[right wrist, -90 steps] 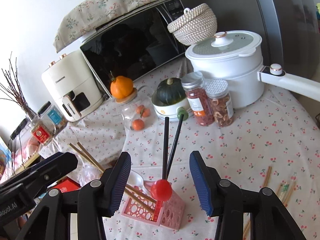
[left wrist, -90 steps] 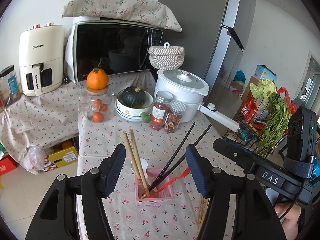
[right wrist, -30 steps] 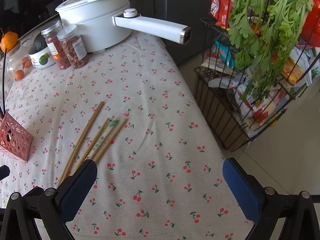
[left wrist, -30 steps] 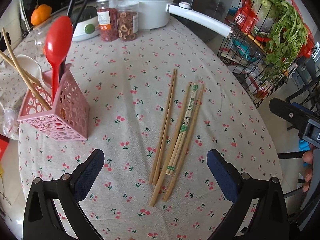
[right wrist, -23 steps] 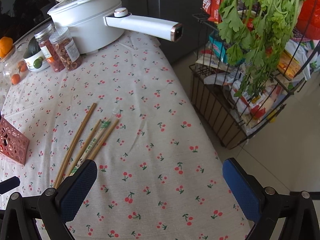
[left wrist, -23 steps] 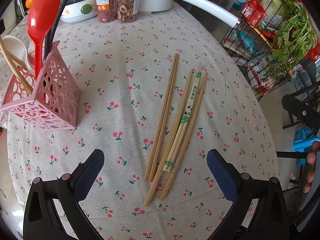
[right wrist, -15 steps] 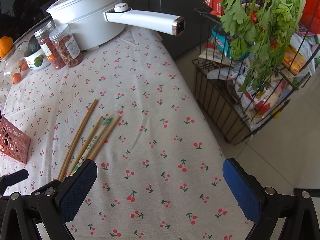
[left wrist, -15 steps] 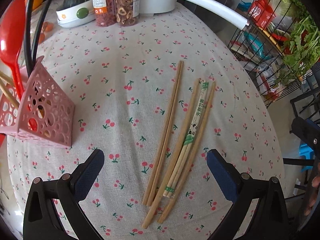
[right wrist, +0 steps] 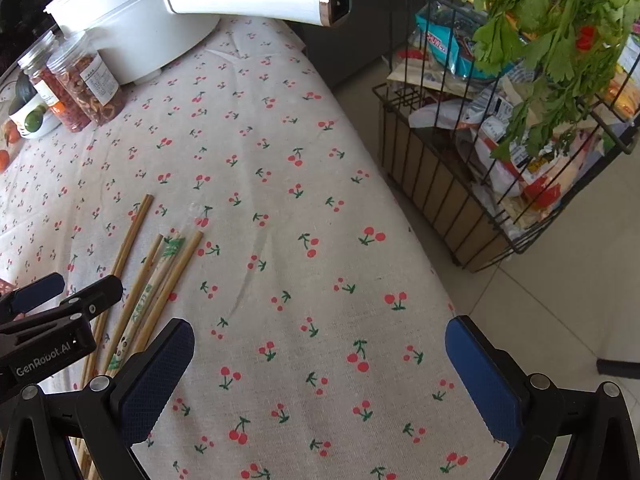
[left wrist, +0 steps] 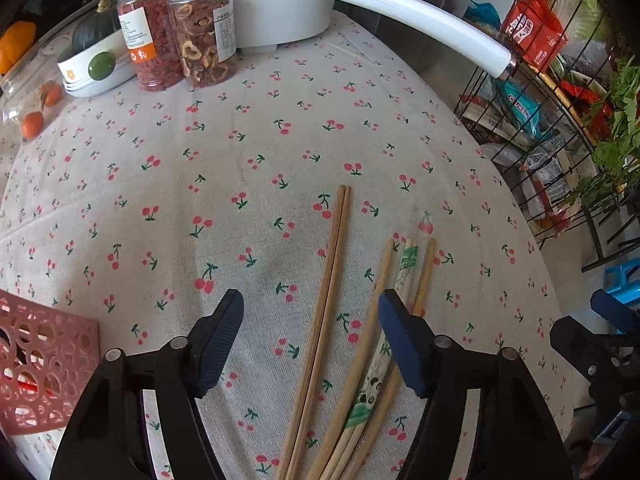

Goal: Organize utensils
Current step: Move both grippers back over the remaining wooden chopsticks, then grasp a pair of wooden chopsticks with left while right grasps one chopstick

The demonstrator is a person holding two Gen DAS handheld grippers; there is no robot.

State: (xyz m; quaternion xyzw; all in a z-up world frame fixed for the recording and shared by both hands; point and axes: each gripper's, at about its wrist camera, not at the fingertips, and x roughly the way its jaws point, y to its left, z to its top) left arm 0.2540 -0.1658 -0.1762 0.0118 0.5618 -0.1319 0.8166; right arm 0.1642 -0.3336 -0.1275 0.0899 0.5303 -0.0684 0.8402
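left gripper [left wrist: 310, 310] has dropped low and narrowed, jaws still apart, straddling the bare chopsticks [left wrist: 326, 304]; pickup looks next. right gripper [right wrist: 320, 364] hangs wide open.

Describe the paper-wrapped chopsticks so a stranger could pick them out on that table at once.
Start at the white pot at the back of the cherry-print tablecloth and come toward the near edge, where loose wooden chopsticks lie beside the open left tool. Right of the bare pair, the wrapped chopsticks sit between two plain sticks. Only they wear a white sleeve with green print and a panda.
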